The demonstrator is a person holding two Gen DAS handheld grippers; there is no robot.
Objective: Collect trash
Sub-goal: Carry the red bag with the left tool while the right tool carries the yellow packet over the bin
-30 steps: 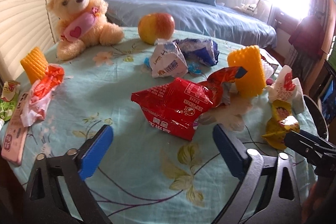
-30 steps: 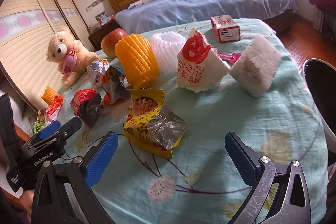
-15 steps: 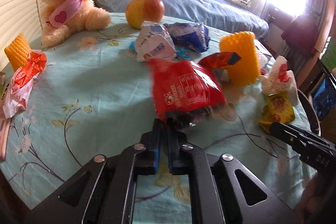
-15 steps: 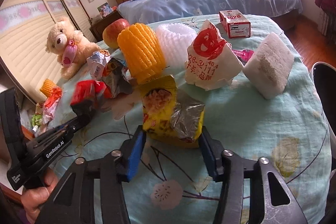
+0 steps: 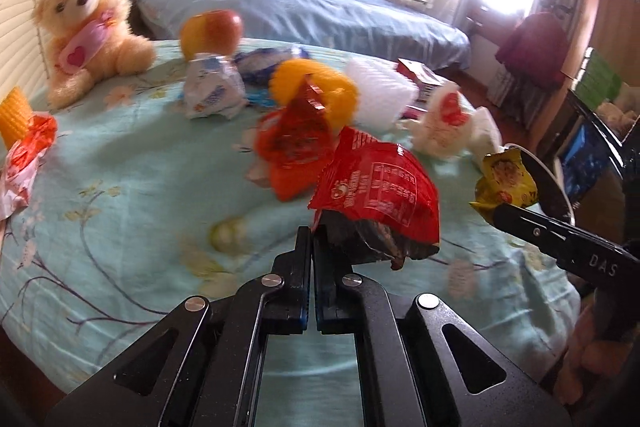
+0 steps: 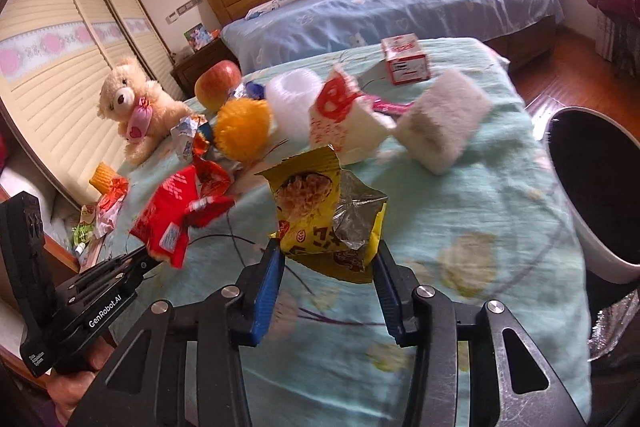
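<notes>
Over the counter, left wrist view: left tongs, spread a second ago, have closed flat on the red wrapper's dark edge; it hangs off the cloth. Right wrist view: right tongs have likewise closed, pinching the yellow noodle packet, lifted; bin just right. Both pieces look ready to drop in.

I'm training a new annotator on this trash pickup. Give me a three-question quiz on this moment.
1. True or false: the left gripper is shut on the red snack wrapper.
2. What does the right gripper hold? A) yellow noodle packet B) apple C) teddy bear
3. Fill in: the bin with the dark inside shows at the ____ edge of the right wrist view.

Key: 1 true; 2 A; 3 right.
</notes>
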